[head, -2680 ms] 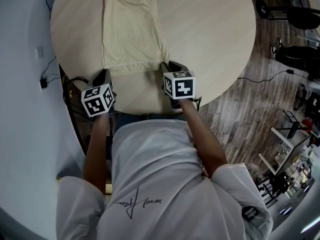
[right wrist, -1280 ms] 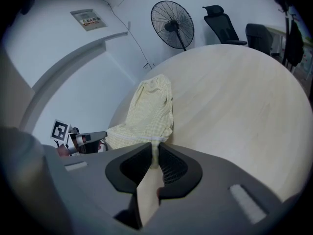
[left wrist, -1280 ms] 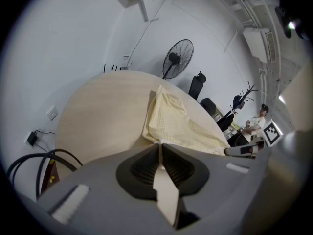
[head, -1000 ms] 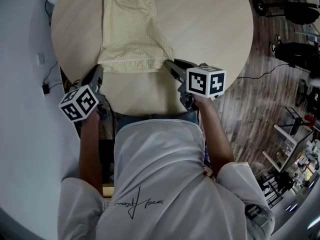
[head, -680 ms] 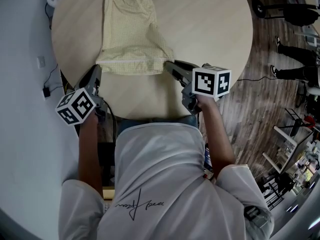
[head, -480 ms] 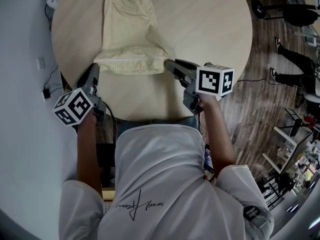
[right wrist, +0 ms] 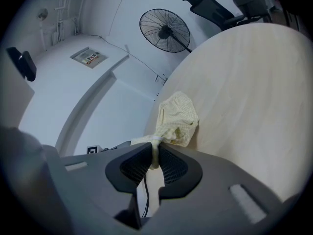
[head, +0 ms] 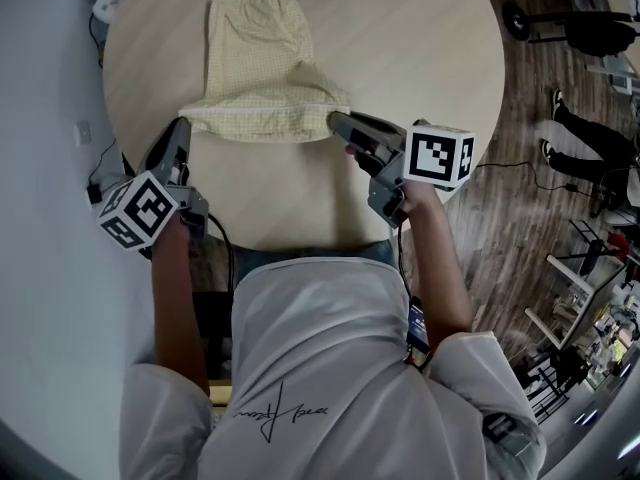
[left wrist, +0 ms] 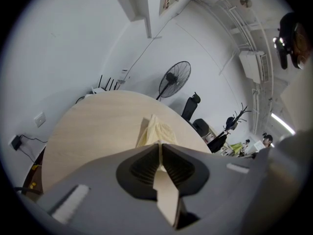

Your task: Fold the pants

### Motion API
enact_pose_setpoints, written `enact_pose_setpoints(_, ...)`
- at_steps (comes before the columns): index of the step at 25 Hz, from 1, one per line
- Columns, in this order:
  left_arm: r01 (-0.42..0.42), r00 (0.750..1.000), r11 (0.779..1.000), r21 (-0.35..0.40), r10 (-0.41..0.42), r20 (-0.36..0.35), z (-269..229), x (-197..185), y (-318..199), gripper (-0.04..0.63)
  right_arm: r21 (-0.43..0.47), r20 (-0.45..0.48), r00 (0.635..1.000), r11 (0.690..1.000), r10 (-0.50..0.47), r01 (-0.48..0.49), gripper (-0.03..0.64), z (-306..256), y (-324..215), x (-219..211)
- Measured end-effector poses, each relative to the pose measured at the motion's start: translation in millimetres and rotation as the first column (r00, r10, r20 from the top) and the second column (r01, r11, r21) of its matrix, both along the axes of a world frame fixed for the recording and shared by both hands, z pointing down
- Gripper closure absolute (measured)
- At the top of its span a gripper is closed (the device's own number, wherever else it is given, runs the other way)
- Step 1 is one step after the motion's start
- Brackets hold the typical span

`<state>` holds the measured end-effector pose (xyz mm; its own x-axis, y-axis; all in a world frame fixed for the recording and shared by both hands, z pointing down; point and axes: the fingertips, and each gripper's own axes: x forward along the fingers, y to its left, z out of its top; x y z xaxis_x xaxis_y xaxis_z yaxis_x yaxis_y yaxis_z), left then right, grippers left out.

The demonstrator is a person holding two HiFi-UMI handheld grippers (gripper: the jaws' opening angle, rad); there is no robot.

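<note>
1. On the round, pale wooden table, a pair of pale yellow, finely checked fabric pants is lying lengthwise. Its far end is resting flat toward the table's far side, and its near edge is running crosswise in front of the person.
2. At the near-left corner of the pants, the grey two-jaw left gripper is clenching the cloth. In the left gripper view its ribbed black pads are pressing together on a thin fold of yellow fabric.
3. At the near-right corner, the matching grey right gripper is doing the same. In the right gripper view its jaws are pinching a bunched bit of the hem, with the rest of the garment trailing away over the tabletop.
4. Between the two grippers, the near edge is stretching out in a nearly straight band, raised off the wood. The cloth behind it is sloping down to the table, with a soft ridge bulging on the right side.
5. Each gripper is carrying a white cube with black square markers, the left cube sitting beyond the table's near-left rim and the right cube hanging over the table's near-right part.
6. Beyond the table, a black standing fan and a dark office chair are standing against the white wall.
</note>
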<state>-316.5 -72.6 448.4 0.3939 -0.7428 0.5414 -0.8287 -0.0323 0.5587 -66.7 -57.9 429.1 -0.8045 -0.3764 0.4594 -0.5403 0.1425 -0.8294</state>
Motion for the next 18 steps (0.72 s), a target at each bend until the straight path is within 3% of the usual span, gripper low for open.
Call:
enact_pose_setpoints(12,0.042,0.998,0.999,0.027,-0.041,-0.057,-7.3,-1.8,-1.0,0.518,0.027,0.09,0.996,1.0,-0.015,0.013,0.577,-12.3,-6.9,-7.6)
enact_pose_setpoints(18,0.035,0.998,0.999,0.034,-0.033,-0.046,-0.8,-3.4,-54.6,0.518,0.027,0.098,0.995,1.0,-0.012,0.009,0.577,-4.4,-59.5,-5.5)
